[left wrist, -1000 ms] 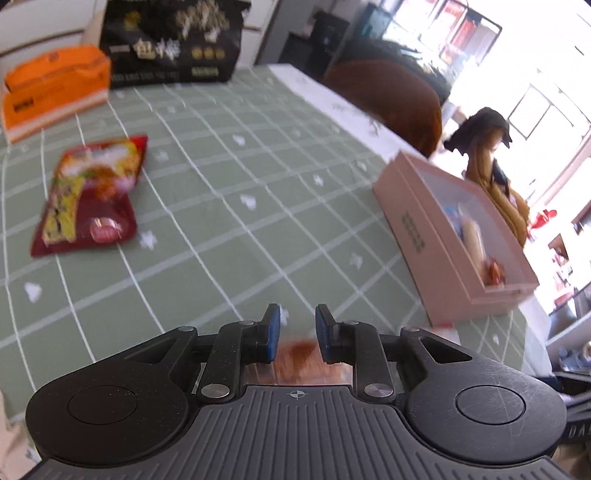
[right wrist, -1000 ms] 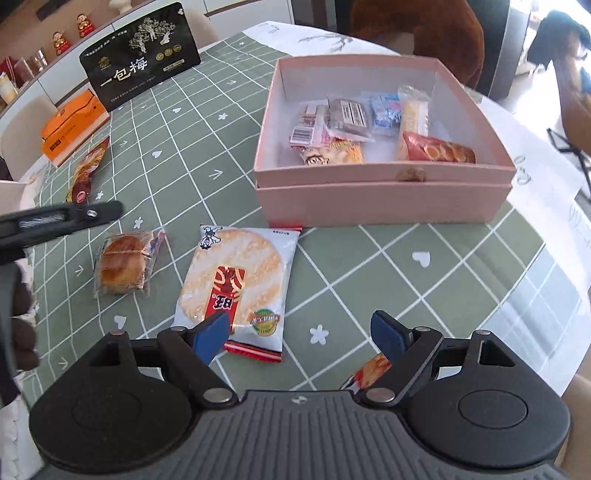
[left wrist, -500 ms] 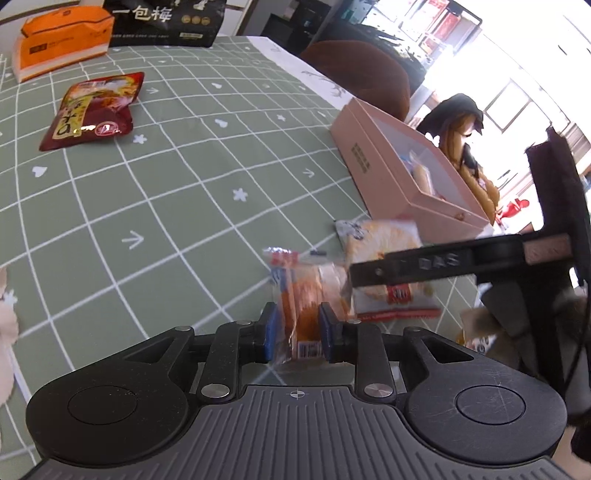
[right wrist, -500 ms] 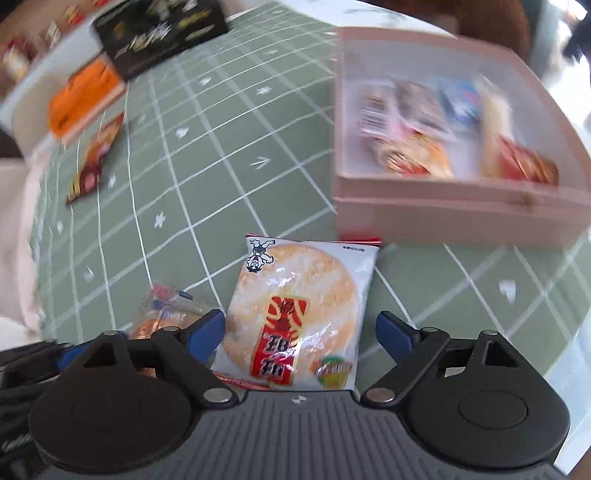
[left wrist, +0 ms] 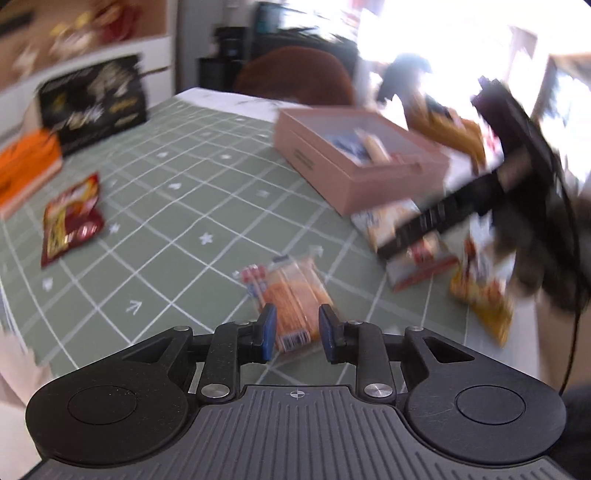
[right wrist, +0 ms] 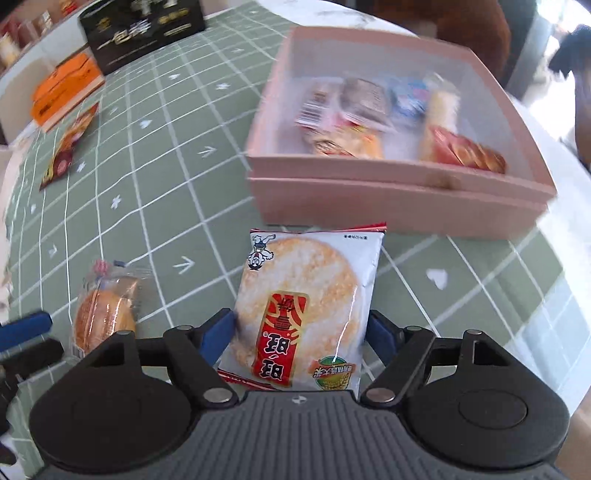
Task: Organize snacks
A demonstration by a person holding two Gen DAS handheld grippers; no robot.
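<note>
Since half a second ago the right gripper (right wrist: 301,334) has been dropping over the rice cracker packet (right wrist: 303,306), which is now lying between its open jaws, the blue pads just beside the packet's two long edges; whether they are touching it is unclear. The left gripper (left wrist: 297,330) has drawn back a little from the bun packet (left wrist: 291,295), and its jaws are standing apart around the packet's near end without clamping it.

Counting what is loose on the bench (right wrist: 155,192): one rice cracker packet, one bun packet, one red-and-yellow snack bag (left wrist: 70,218) at ten o'clock in the left view, and one yellow packet (left wrist: 484,299) at three o'clock, blurred, beside the right gripper's body. One pink box (right wrist: 399,199) is sitting at twelve o'clock from the rice cracker packet, its front wall just beyond the packet's top edge, and it is holding several wrapped snacks too blurred to count exactly.

The bench is wearing a green cloth with a white grid and small white marks. At its far edge one black carton (right wrist: 144,26) and one orange carton (right wrist: 66,88) are standing side by side. A brown chair (left wrist: 295,74) is showing behind the bench, and bright window light is washing out the room at two o'clock.
</note>
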